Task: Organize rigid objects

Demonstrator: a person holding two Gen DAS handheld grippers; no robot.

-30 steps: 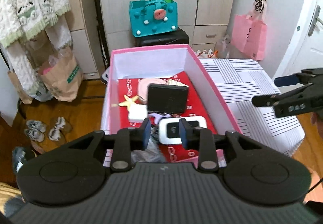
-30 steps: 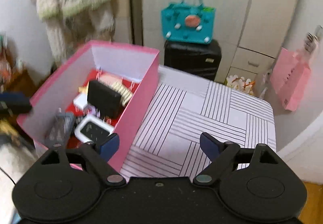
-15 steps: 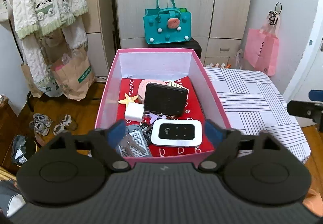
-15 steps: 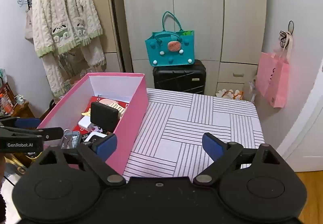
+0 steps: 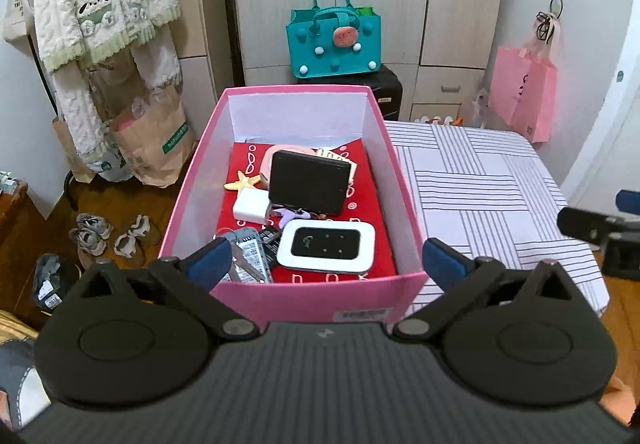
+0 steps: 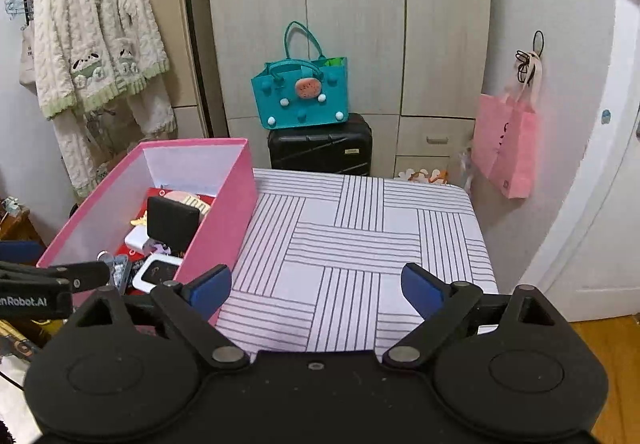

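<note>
Several small rigid objects are sitting inside an open pink box [image 5: 296, 300] at the centre of the left wrist view. A white pocket router [image 5: 327, 246] with a black face is lying flat near the box's front wall. Just behind it, a black rectangular case [image 5: 308, 181] is leaning tilted. To the left of the case, a white charger cube [image 5: 251, 205] is resting below a yellow starfish [image 5: 241, 181]. A bunch of keys [image 5: 246, 258] is lying at the lower left of the box interior. The box is standing on a striped tabletop [image 6: 360, 240], along its left edge in the right wrist view.

Both tools are hanging empty. The left hand-held gripper [image 5: 326, 263] is hovering at the box's front wall with its blue-padded jaws spread wide. The right hand-held gripper [image 6: 316, 286] is hovering over the striped tabletop, lower centre of its frame, jaws likewise spread wide.

Further back, a teal tote bag [image 6: 300, 93] is sitting on a black suitcase [image 6: 320, 145].
</note>
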